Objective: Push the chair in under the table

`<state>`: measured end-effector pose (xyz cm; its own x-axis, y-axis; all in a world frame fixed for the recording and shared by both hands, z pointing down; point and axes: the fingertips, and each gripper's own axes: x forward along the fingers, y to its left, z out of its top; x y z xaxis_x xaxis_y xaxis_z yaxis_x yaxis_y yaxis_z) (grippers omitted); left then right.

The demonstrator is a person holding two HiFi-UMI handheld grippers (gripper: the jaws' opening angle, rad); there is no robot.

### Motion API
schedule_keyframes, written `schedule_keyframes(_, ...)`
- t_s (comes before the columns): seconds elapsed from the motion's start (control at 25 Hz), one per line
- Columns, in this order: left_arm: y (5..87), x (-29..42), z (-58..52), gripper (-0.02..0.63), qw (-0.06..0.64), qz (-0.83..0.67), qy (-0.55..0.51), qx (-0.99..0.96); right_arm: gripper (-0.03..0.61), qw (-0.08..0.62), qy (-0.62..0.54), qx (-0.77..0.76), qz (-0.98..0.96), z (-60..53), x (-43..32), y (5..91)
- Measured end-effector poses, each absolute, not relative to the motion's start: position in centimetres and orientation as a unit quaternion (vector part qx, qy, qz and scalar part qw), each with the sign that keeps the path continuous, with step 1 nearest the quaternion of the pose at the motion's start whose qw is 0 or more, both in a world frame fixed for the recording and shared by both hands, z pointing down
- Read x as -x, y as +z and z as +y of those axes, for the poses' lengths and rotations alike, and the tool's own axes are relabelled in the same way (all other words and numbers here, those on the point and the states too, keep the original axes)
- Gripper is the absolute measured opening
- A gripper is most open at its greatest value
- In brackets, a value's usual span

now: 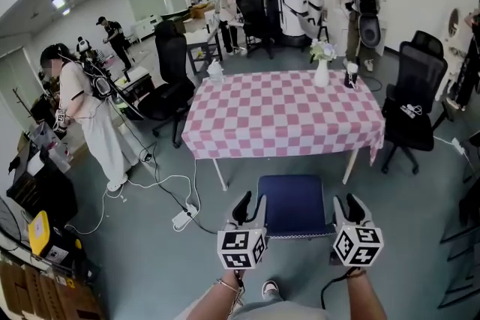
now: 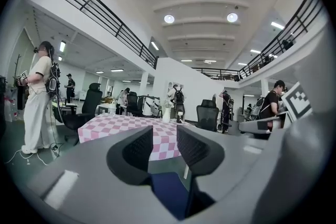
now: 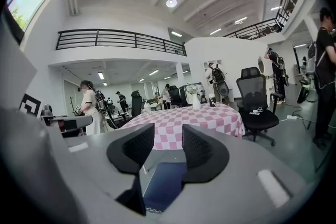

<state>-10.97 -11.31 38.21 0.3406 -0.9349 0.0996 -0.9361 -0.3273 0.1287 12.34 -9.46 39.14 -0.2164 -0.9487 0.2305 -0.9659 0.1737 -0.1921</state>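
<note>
The chair has a blue seat (image 1: 292, 202) and stands just in front of the table with the pink checked cloth (image 1: 281, 112), its front edge near the table's edge. My left gripper (image 1: 241, 200) is at the left end of the chair back and my right gripper (image 1: 352, 202) at the right end. In the left gripper view the jaws (image 2: 164, 136) stand apart, with the cloth (image 2: 121, 126) and blue seat (image 2: 168, 191) showing through the gap. The right gripper (image 3: 168, 134) looks the same, with the seat (image 3: 164, 181) below. A dark chair post shows under each gripper's inner jaw.
A white vase (image 1: 322, 71) with flowers and a dark cup stand at the table's far right. Black office chairs are at the right (image 1: 411, 112) and far left (image 1: 171, 79). Cables and a power strip (image 1: 182, 218) lie on the floor at left, near a person in white (image 1: 94, 124).
</note>
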Motion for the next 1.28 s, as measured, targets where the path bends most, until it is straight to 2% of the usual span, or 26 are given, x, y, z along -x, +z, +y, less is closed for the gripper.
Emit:
schedule_keyframes(0.36,40.5,11.9,-17.8,0.138,0.110,-0.555,0.025,-0.824,0.147,0.041,0.163,-0.641,-0.749,-14.3,-12.7,40.5)
schedule_keyframes(0.84,41.9,11.6,-17.3,0.130,0.132,-0.568,0.037,-0.812,0.147,0.081,0.160,-0.587,-0.790,-16.3,-12.1,41.5)
schedule_keyframes(1.12,43.3,9.4,-14.2,0.132,0.138,-0.477,0.111,-0.861,0.147,0.165,0.150,-0.416,-0.881,-13.5,-8.6,42.8)
schedule_keyframes(1.28,45.0,8.0,-11.7,0.130,0.127,-0.402,0.179,-0.889,0.147,0.243,0.118,-0.290,-0.918,-10.1,-6.3,44.8)
